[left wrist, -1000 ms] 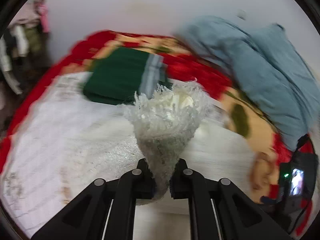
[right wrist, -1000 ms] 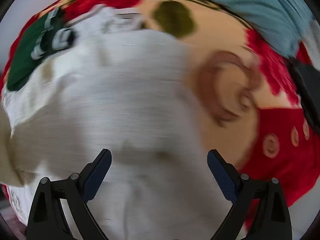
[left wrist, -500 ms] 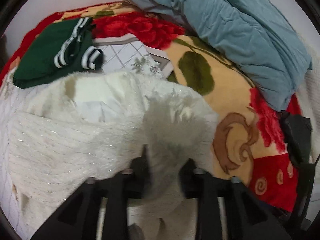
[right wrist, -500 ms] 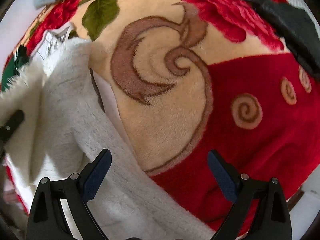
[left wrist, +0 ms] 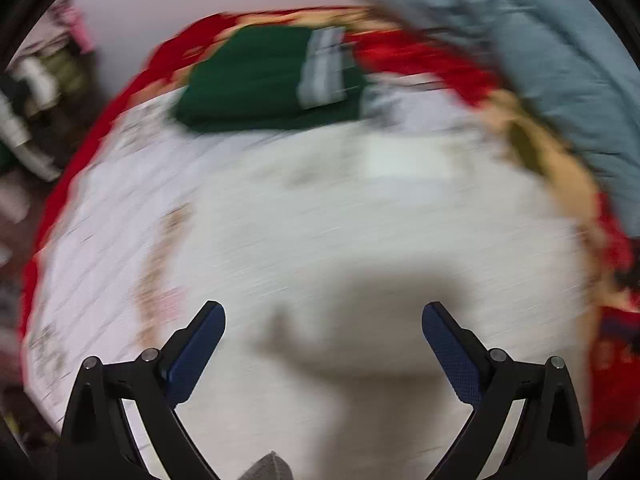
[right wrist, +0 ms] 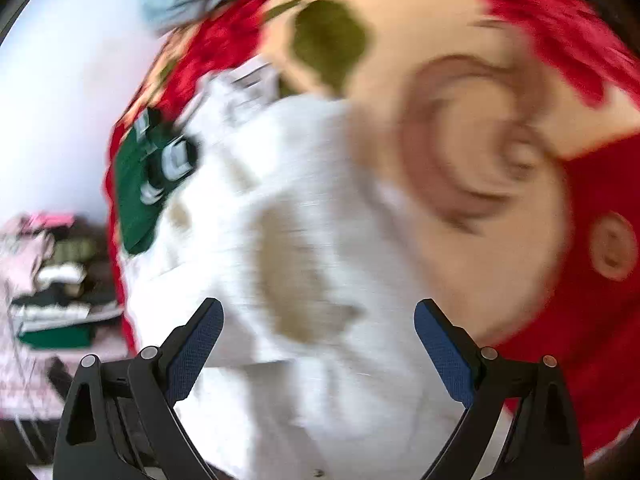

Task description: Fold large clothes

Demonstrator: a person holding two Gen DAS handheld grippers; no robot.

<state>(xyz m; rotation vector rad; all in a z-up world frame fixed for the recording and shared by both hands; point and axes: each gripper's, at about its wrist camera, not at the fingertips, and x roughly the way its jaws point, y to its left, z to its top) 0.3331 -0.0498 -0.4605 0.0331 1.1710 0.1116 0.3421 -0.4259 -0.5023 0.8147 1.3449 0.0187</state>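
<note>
A large white fuzzy garment [left wrist: 360,220] lies spread on a bed covered by a red and cream floral blanket [right wrist: 500,152]. Both views are blurred by motion. My left gripper [left wrist: 323,320] hangs above the garment with its jaws opening wide; nothing sits between the blue pads, and its shadow falls on the cloth below. In the right wrist view the same white garment [right wrist: 304,240] runs under my right gripper [right wrist: 318,316], which stands open and holds nothing.
A folded green garment with white stripes [left wrist: 260,76] lies at the far side of the bed, also in the right wrist view [right wrist: 140,188]. A grey-blue quilt [left wrist: 560,64] is heaped at the far right. Clutter [right wrist: 48,280] lies beyond the bed's left edge.
My left gripper held a bunch of the white fuzzy cloth and has let it go, jaws now wide. The garment lies flat. The right gripper swung back over the garment from the blanket.
</note>
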